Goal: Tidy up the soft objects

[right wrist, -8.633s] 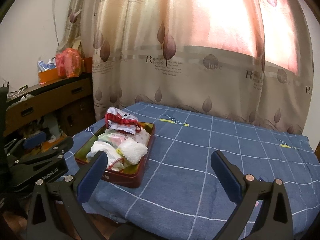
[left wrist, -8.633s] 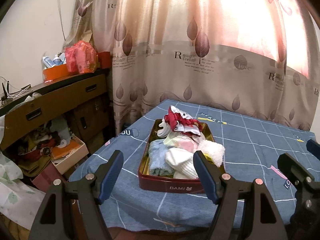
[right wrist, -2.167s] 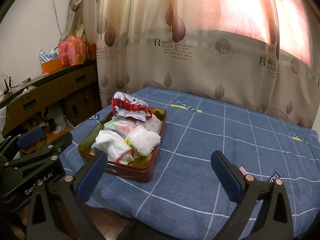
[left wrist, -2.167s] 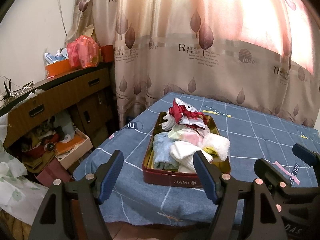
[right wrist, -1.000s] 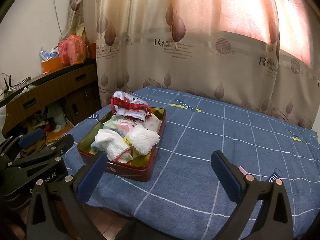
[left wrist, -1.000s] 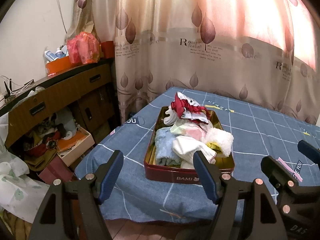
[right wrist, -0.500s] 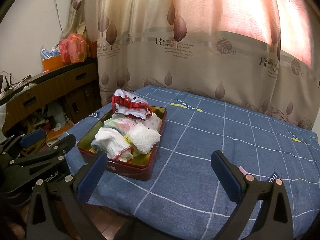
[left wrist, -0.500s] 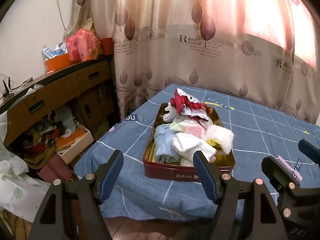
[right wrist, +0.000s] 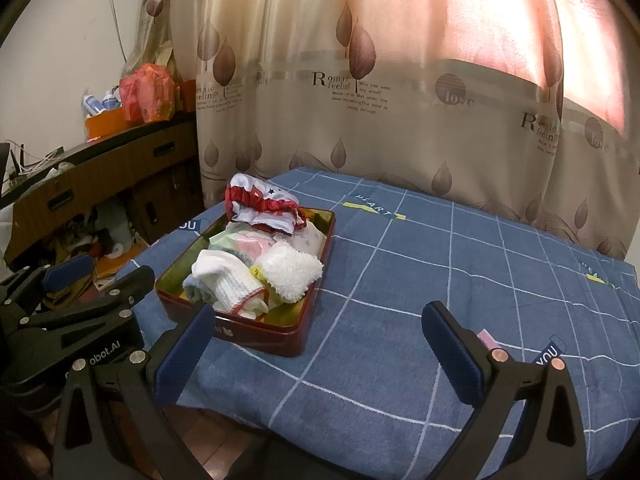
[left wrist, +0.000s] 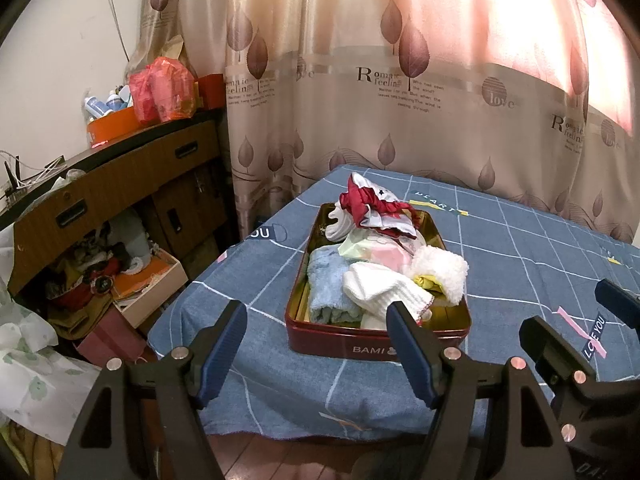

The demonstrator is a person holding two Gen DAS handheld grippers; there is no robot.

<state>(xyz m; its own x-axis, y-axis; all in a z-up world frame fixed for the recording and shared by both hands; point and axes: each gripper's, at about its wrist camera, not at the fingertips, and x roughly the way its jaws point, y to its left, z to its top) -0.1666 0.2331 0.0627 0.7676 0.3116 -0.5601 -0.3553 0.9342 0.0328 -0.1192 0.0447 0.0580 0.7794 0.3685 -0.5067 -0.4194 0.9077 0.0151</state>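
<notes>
A dark red tin [left wrist: 374, 343] [right wrist: 256, 330] sits near the left front corner of a blue checked table. It is heaped with soft things: a red and white cloth [left wrist: 374, 206] [right wrist: 260, 200] at the back, a blue towel [left wrist: 326, 280] on the left, a white sock [left wrist: 380, 288] [right wrist: 226, 276] and a fluffy white piece [left wrist: 440, 272] [right wrist: 290, 266] in front. My left gripper [left wrist: 316, 354] hangs open just before the tin's near side, holding nothing. My right gripper [right wrist: 316, 350] is open and empty over the cloth to the tin's right.
The blue tablecloth [right wrist: 440, 280] stretches right of the tin, with a leaf-patterned curtain [left wrist: 400, 80] behind it. A wooden cabinet [left wrist: 112, 184] with clutter, an open drawer [left wrist: 150, 284] and bags stands to the left, below the table's edge. Wooden floor [left wrist: 280, 456] shows under the grippers.
</notes>
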